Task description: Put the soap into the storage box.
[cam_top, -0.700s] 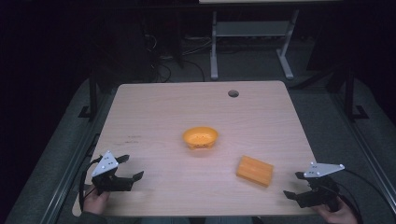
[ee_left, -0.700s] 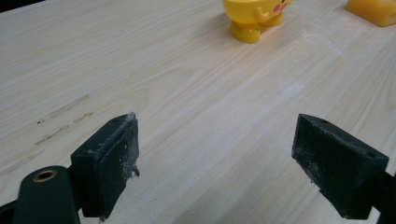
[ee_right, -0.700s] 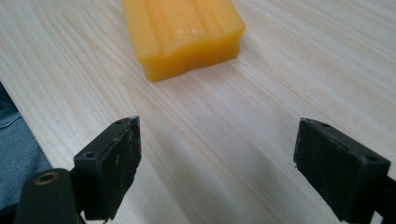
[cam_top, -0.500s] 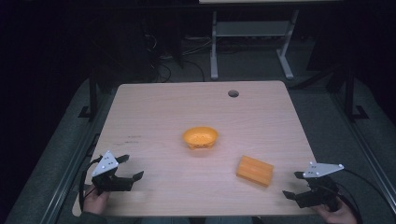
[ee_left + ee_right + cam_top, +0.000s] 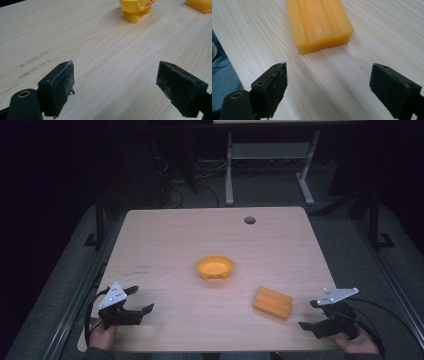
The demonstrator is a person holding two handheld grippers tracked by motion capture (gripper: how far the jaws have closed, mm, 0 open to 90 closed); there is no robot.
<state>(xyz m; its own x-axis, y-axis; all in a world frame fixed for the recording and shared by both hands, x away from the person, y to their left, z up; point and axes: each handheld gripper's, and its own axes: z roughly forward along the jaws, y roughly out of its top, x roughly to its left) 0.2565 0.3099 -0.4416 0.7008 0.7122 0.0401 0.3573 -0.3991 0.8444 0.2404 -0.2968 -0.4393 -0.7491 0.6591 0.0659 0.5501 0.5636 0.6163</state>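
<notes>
Little has shifted since the earlier frames — both grippers hold near the table's near edge. Right gripper (image 5: 314, 329), jaws wide apart, faces the orange block (image 5: 272, 303) just ahead; left gripper (image 5: 141, 301) likewise empty — approach not yet begun.

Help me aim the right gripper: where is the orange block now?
In the high view the orange block lies flat on the table's near right part, between the yellow bowl and the open right gripper, touching neither.

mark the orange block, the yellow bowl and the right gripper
orange block (image 5: 272, 303): high view, middle of its top face.
yellow bowl (image 5: 214, 267): high view, its inside.
right gripper (image 5: 311, 327): high view, midway between its open fingers.
</notes>
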